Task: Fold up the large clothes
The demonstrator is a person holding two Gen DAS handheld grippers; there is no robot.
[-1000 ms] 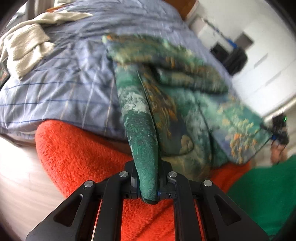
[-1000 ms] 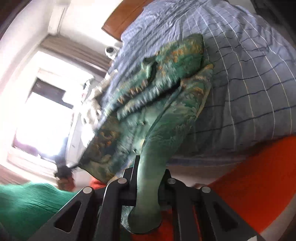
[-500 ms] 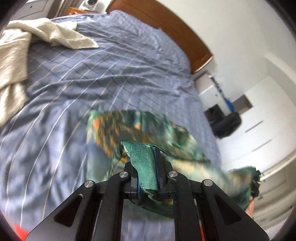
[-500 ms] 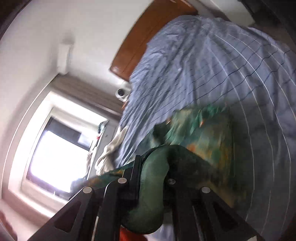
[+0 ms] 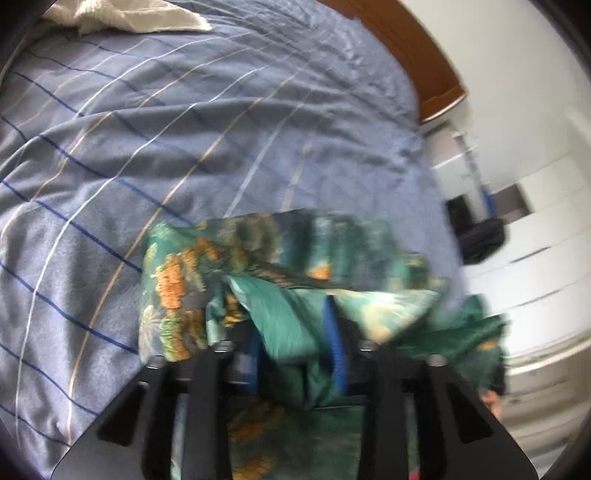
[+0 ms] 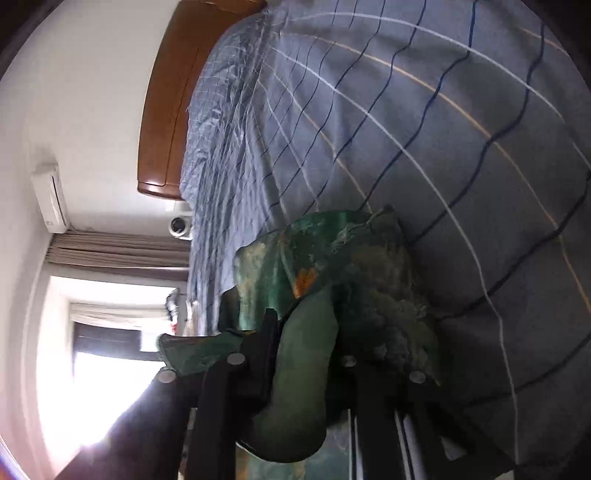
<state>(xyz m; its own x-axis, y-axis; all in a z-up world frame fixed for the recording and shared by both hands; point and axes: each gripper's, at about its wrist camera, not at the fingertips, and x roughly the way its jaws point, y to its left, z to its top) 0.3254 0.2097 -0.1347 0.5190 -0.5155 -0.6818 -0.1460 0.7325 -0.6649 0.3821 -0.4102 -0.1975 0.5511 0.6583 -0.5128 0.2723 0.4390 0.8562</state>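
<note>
A large green garment with orange and teal print (image 5: pixel 258 266) hangs bunched over the blue checked bedspread (image 5: pixel 147 147). My left gripper (image 5: pixel 295 343) is shut on a fold of its green cloth, with blue pads (image 5: pixel 334 343) beside the cloth. In the right wrist view the same garment (image 6: pixel 332 258) is bunched just in front of my right gripper (image 6: pixel 303 350), which is shut on a thick roll of it. The bedspread (image 6: pixel 443 129) fills the view behind. The garment's lower part is hidden under the grippers.
A cream towel (image 5: pixel 122 14) lies at the far left of the bed. A wooden headboard (image 5: pixel 417 48) stands at the bed's end, also in the right wrist view (image 6: pixel 166 103). White cabinets (image 5: pixel 535 221) and a dark bag (image 5: pixel 480 236) stand at the right. A bright window (image 6: pixel 103 350) is at the left.
Both grippers have lifted the garment and carried it forward over the bed. The orange blanket and bed edge have dropped out of view, and the cloth now bunches close to the fingers.
</note>
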